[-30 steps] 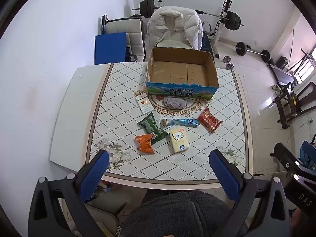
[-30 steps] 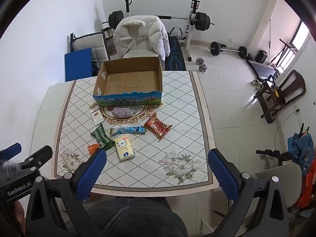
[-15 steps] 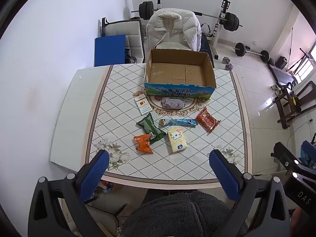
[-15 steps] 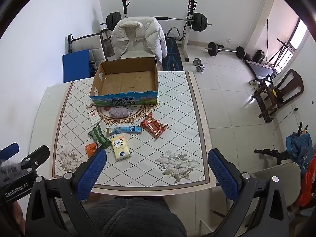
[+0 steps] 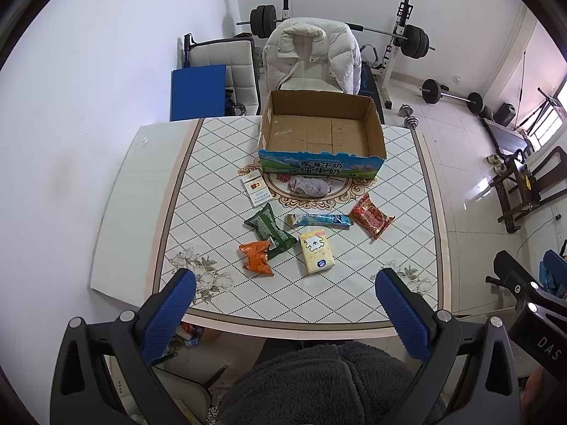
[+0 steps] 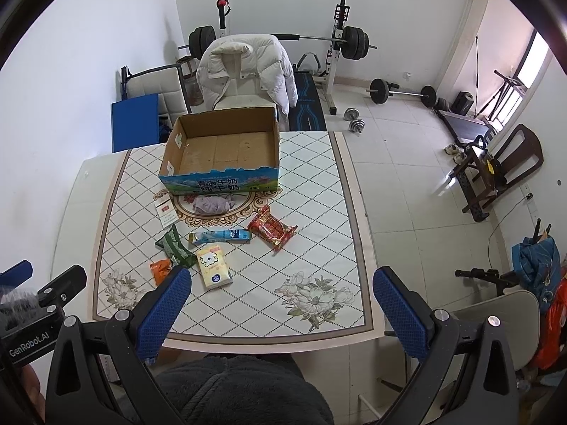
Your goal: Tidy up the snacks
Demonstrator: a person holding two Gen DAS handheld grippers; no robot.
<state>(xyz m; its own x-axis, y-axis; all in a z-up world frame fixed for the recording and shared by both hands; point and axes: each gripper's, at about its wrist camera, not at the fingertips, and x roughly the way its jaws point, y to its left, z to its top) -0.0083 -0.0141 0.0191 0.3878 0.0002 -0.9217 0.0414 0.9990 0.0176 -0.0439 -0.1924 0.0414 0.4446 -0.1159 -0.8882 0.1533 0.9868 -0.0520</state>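
Both the left gripper (image 5: pixel 283 304) and right gripper (image 6: pixel 280 301) hang with jaws spread wide, empty, above the table's (image 5: pixel 354 304) near edge. Snack packets lie scattered at 12 o'clock, the cardboard box (image 5: pixel 320 168) beyond them.

A glossy patterned tabletop (image 5: pixel 219 163) is seen; the box (image 5: pixel 320 131) is matt brown cardboard, the snack packets (image 5: pixel 371 215) shiny plastic film, the rag (image 5: pixel 309 185) soft crumpled cloth.

Black hand-held gripper (image 5: pixel 285 301), blue ribbed pads (image 5: pixel 169 315)
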